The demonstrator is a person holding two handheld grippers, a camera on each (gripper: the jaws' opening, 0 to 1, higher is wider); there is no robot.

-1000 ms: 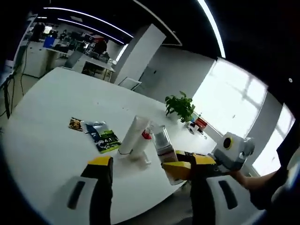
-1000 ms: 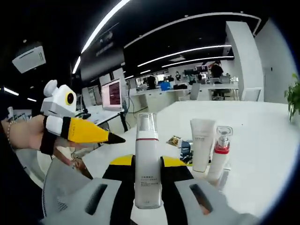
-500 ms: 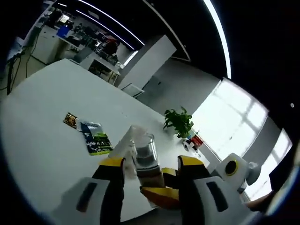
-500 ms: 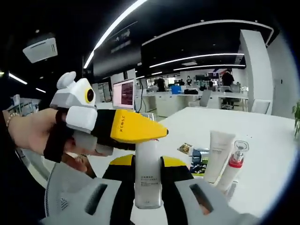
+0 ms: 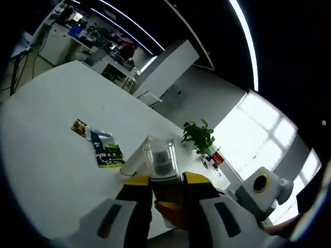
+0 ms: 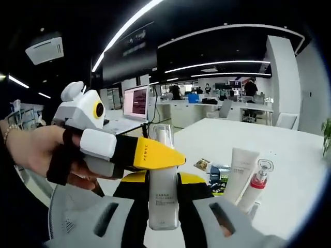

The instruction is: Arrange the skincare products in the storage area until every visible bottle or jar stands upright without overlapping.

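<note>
While both grippers clamp the same pump bottle (image 6: pixel 163 191), held in the air near the white table's (image 5: pixel 46 155) edge, right gripper (image 6: pixel 162 199) on its body and left gripper (image 5: pixel 164 192) near its clear cap (image 5: pixel 161 159), opposing pulls could pop the cap or drop it onto the far tube (image 6: pixel 241 174) and red-collared bottle (image 6: pixel 257 188).

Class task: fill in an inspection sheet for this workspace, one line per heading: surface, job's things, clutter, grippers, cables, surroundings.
Surface: white table.
Job's things: pump bottle with clear cap, held upright above the table; white tube and red-collared bottle standing side by side.
Clutter: leaflets lying flat; potted plant.
Grippers: right gripper shut on the pump bottle; left gripper closed around its upper part.
Cables: cables hanging at a far desk.
Surroundings: open office, desks, monitor, ceiling light strips, bright window.
</note>
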